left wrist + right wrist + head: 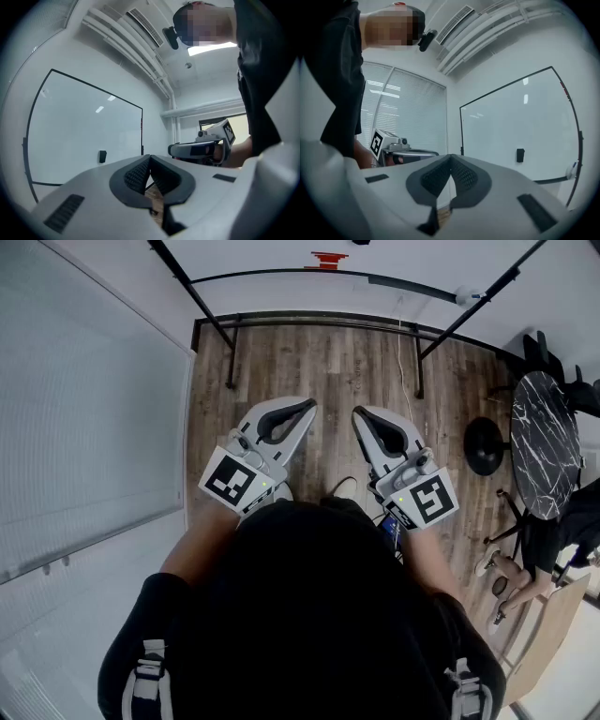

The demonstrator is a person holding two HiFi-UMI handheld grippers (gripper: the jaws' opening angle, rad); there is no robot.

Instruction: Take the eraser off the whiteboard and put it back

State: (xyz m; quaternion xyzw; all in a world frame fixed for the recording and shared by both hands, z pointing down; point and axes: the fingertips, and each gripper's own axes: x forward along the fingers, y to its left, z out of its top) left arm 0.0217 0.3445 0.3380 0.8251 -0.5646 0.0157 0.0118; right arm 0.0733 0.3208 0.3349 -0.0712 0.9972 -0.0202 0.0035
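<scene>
- Whiteboard (511, 122): black-framed and wall-mounted, facing both grippers. Its surface shows only ceiling-light reflections and the eraser.
- Window blinds (410, 117): closed and pale, filling the wall next to the whiteboard. In the head view they run along the left side.
- Wood floor (319, 362): brown planks with a black tubular stand frame (281, 320) resting on it.
- Person's torso (309, 615): in a black top, with both forearms reaching forward.
- Round table (546, 442): black marble pattern, at the far right, well apart from the grippers.
- Left gripper (309, 407): held level and pointed toward the whiteboard. Its jaws are closed tip to tip with nothing between them.
- Right gripper (359, 413): just beside the left one and also level. Its jaws are pressed together and empty.
- Eraser (102, 156): a small dark block stuck low on the whiteboard surface, above the bottom frame and well apart from both grippers.
</scene>
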